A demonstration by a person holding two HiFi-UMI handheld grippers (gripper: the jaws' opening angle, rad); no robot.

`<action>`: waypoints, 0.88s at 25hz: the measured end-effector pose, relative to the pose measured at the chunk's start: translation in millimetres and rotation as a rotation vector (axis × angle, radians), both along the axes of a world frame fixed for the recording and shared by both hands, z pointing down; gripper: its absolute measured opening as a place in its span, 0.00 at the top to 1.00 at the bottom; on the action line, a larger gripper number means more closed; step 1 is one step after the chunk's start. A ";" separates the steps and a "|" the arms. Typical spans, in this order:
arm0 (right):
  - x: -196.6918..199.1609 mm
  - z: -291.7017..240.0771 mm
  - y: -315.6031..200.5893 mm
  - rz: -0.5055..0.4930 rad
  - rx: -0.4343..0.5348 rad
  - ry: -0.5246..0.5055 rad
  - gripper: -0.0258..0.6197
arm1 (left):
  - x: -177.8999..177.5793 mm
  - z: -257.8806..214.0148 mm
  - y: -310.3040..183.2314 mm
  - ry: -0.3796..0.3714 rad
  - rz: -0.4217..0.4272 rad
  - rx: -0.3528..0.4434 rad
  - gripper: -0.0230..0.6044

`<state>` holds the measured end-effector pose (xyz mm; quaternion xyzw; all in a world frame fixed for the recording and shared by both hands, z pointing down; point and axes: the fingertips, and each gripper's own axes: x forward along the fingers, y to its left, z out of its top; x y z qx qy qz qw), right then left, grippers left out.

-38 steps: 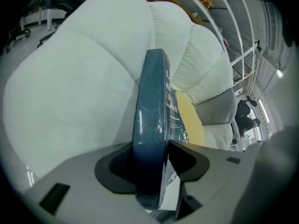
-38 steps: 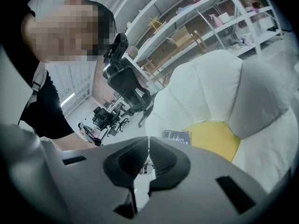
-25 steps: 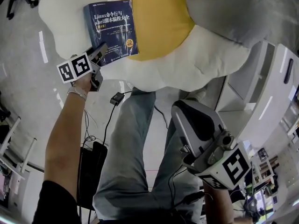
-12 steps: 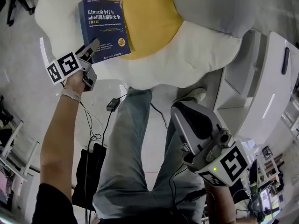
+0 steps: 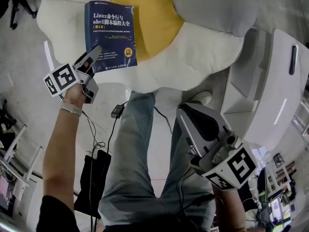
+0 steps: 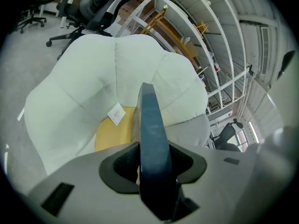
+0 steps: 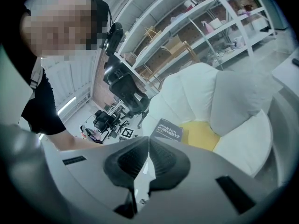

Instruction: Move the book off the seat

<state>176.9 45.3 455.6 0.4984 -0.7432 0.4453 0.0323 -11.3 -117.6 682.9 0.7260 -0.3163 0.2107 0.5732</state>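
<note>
A dark blue book (image 5: 110,35) with white title print hangs over the left part of the white flower-shaped seat (image 5: 193,57) with its yellow centre (image 5: 154,18). My left gripper (image 5: 95,52) is shut on the book's lower left corner. In the left gripper view the book's edge (image 6: 148,111) stands upright between the jaws of the left gripper (image 6: 150,141), clear of the cushion behind it. My right gripper (image 5: 186,114) is held low at the right, away from the seat, with its jaws together and nothing in them. The right gripper view shows the book (image 7: 167,129) far beyond the right gripper (image 7: 148,143).
A grey pillow (image 5: 212,4) lies on the seat's right side. A white desk unit (image 5: 270,95) stands to the right of the seat. The person's legs (image 5: 130,163), a black bag (image 5: 94,178) and cables are on the floor below. Office chairs (image 6: 93,3) and shelving (image 7: 201,27) stand behind.
The left gripper has risen and drifted left with the book in it, so the book looks larger and hangs free of the cushion. The right gripper has shifted slightly.
</note>
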 end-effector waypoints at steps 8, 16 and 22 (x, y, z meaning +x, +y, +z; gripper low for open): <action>27.0 -10.1 18.5 0.029 0.009 -0.011 0.94 | 44.2 -45.9 36.7 0.123 -0.040 -0.016 0.70; 52.3 -19.8 30.3 0.072 0.005 0.000 0.94 | 78.7 -115.1 45.9 0.225 -0.049 0.026 0.70; 48.0 7.8 21.3 0.099 -0.002 0.000 0.94 | 85.6 -137.6 42.8 0.289 0.034 0.099 0.70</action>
